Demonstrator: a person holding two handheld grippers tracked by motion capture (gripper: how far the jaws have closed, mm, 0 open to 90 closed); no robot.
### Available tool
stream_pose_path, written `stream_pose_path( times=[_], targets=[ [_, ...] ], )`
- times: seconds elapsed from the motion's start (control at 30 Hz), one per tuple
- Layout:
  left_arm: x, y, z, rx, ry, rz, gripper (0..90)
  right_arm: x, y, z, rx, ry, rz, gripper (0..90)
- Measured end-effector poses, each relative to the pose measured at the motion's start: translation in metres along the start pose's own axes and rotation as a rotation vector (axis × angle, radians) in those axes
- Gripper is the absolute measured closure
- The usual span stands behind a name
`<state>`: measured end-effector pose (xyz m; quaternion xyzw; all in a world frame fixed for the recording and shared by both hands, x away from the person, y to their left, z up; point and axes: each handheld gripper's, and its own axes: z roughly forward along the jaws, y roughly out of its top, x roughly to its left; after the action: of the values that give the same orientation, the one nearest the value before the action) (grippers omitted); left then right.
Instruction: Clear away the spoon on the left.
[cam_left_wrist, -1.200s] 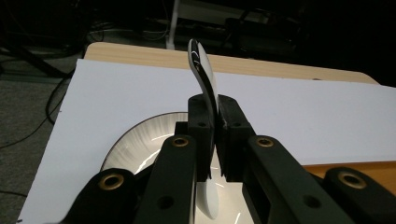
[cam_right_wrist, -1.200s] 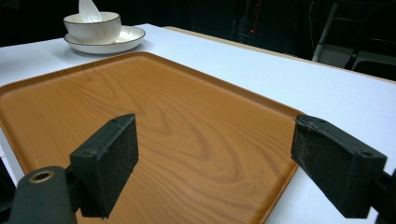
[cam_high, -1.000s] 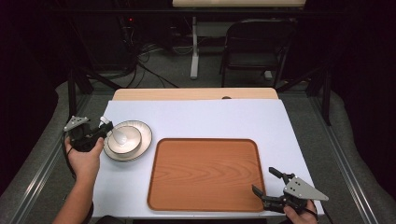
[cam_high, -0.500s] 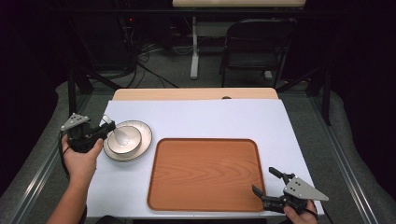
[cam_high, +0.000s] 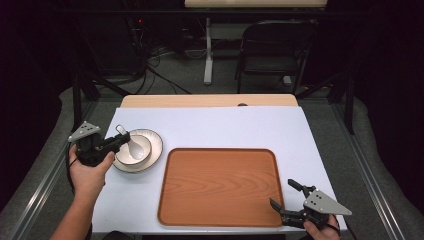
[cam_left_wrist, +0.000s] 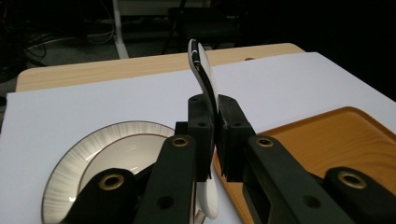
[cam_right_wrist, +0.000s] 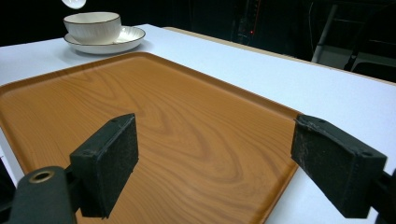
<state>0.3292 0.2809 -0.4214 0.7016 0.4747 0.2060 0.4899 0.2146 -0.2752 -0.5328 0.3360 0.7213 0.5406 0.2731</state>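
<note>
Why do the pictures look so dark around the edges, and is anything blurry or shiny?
High view: the white table is brightly lit, the room behind nearly black. Left gripper view: the spoon held in the left gripper shows a small glint near its tip; the nearest jaw parts look soft. Right gripper view: the right gripper looks slightly blurred, the tray sharper.

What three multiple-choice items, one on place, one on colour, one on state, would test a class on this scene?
1. Where does the bowl sit?
A on the plate
B on the tray
C on the floor

2. What colour is the tray?
A blue
B brown
C green

3. How is the right gripper?
A shut on the spoon
B shut on the bowl
C open

Answers:
1 A, the bowl stands on the plate, left of the tray.
2 B, wood-grain brown.
3 C, its jaws stand wide apart over the tray; the left gripper holds the spoon.
</note>
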Motion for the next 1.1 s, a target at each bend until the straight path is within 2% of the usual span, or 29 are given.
stream_pose_path(
  times=[0.3, 0.47, 0.5, 0.8, 1.1],
  targets=[
    [-0.018, -0.004, 0.008, 0.025, -0.076, 0.023, 85.4, 0.0, 0.0, 0.0, -0.002, 0.0, 0.0, 14.4],
    [-0.029, -0.008, 0.015, 0.055, -0.107, 0.042, 85.4, 0.0, 0.0, 0.0, -0.001, 0.001, 0.003, 14.4],
    [-0.033, -0.011, 0.018, 0.062, -0.124, 0.044, 85.4, 0.0, -0.001, 0.0, -0.003, 0.002, 0.005, 14.4],
    [-0.049, -0.022, 0.029, 0.118, -0.194, 0.062, 85.4, -0.002, -0.002, -0.004, -0.002, -0.006, 0.013, 14.4],
    [-0.061, -0.033, 0.039, 0.17, -0.24, 0.073, 85.4, -0.001, -0.001, -0.003, -0.002, -0.002, 0.016, 14.3]
  ],
)
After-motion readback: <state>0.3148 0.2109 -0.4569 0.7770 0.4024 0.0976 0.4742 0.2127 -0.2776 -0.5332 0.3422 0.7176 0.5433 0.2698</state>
